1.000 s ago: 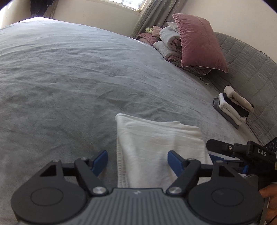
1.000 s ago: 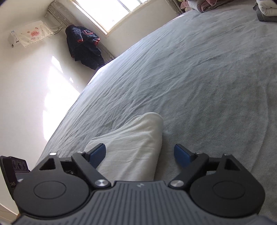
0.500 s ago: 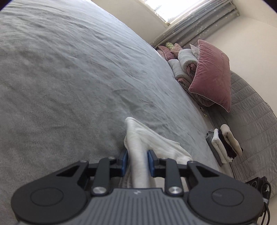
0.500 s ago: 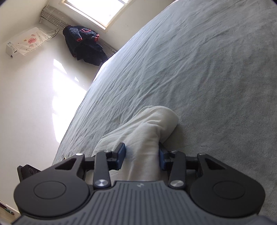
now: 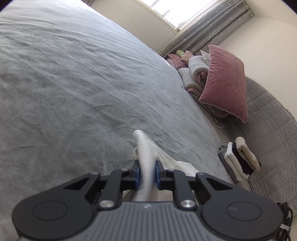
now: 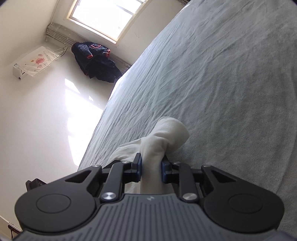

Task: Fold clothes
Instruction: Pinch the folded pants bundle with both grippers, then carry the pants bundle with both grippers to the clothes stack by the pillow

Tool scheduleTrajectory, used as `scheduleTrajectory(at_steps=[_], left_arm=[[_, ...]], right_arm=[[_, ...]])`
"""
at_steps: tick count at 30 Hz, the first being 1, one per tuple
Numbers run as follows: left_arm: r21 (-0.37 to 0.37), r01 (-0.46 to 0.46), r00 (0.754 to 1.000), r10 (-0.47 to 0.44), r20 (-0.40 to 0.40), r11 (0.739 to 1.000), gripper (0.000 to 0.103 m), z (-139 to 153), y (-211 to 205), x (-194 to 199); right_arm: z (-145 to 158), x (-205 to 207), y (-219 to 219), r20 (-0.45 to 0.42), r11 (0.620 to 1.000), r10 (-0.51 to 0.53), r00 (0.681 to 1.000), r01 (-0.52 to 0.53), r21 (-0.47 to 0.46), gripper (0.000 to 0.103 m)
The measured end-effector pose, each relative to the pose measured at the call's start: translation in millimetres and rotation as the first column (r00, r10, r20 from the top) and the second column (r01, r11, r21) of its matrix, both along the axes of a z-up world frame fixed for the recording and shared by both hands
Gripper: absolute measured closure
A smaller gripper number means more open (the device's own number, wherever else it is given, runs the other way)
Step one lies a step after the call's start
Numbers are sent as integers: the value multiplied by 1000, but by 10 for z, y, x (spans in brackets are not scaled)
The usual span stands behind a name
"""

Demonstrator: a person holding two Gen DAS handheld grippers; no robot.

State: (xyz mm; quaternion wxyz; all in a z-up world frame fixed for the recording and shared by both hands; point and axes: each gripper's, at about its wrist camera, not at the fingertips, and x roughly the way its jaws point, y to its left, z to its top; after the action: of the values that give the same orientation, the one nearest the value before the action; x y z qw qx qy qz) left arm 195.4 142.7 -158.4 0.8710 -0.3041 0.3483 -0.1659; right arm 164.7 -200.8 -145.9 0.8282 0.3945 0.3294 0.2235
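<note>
White garment (image 5: 148,148) bunched on the bed (image 5: 74,83): left tool (image 5: 147,173) and right tool (image 6: 151,167) have just closed, both clamped on it.

Both wrist views skim low and close over the bed (image 5: 74,83), left toward the pillow (image 5: 226,81), right toward the window (image 6: 105,16).

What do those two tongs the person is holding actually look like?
Both look alike. The left tongs and right tongs each have a ribbed grey body with a small pale logo, two round black discs at the sides, black linkage arms with silver screws, and blue pads on the fingertips. A black cable trails by the left one. No hands or sleeves show.
</note>
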Motion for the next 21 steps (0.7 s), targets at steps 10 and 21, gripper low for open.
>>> scheduleTrajectory(at_steps=[10, 21], left_arm=[[5, 63, 998, -63, 27, 998, 88, 112, -697, 153], [13, 203, 977, -204, 63, 979, 89, 290, -1903, 373]], right_arm=[[155, -58, -459, 52, 996, -87, 995, 87, -6, 82], [236, -125, -1114, 95, 970, -241, 966, 243, -6, 82]])
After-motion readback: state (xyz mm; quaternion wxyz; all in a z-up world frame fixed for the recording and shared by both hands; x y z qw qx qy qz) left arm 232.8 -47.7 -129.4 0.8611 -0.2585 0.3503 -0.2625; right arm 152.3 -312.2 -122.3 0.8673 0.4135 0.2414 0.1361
